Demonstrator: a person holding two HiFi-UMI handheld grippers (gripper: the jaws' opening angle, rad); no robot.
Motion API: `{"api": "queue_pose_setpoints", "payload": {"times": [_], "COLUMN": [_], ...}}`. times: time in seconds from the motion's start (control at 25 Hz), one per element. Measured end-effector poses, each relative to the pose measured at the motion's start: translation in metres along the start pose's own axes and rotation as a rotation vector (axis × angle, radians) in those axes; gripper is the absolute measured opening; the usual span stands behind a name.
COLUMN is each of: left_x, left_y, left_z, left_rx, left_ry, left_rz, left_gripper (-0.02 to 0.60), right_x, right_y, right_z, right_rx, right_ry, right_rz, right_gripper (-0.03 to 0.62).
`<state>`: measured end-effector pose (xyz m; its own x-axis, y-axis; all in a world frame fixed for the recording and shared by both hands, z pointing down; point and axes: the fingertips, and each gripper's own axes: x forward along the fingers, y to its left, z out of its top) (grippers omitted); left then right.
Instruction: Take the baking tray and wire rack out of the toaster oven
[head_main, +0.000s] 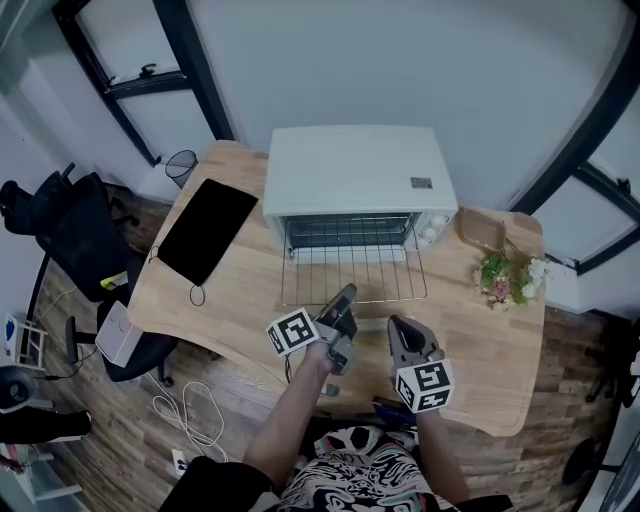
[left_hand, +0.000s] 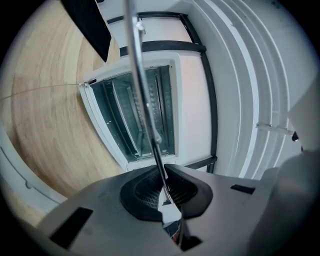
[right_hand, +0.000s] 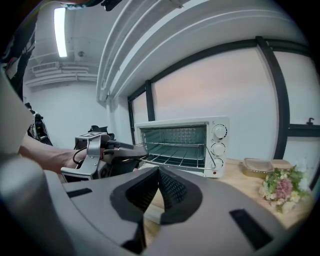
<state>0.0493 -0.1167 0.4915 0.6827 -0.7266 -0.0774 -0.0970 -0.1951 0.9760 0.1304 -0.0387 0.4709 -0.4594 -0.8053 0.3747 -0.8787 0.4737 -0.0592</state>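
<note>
Nearest are the left tongs (head_main: 345, 296) and right tongs (head_main: 400, 328), over the desk (head_main: 240, 310)'s near edge. One black pad (head_main: 207, 228) lies far left, with bare wood between it and the rack. The left tongs pinch the near wire of the one wire rack (head_main: 355, 272), which juts about half out of the single toaster oven (head_main: 355, 170). The right tongs are closed on nothing, apart from the rack. One container (head_main: 482, 230) and one flower bunch (head_main: 505, 278) sit by the right edge.
</note>
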Motion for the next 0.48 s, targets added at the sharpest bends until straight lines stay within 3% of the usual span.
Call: {"api": "queue_pose_setpoints", "payload": {"times": [0.48], "left_x": [-0.029], "left_y": [-0.002], "left_z": [-0.020], "left_rx": [-0.007], "left_ry": [0.020], "left_rz": [0.043], "left_gripper": [0.018], "right_x": [-0.005], "right_y": [0.013], "right_z": [-0.003], "right_rx": [-0.005], "right_ry": [-0.002], "right_rz": [0.019], "right_gripper": [0.000]}}
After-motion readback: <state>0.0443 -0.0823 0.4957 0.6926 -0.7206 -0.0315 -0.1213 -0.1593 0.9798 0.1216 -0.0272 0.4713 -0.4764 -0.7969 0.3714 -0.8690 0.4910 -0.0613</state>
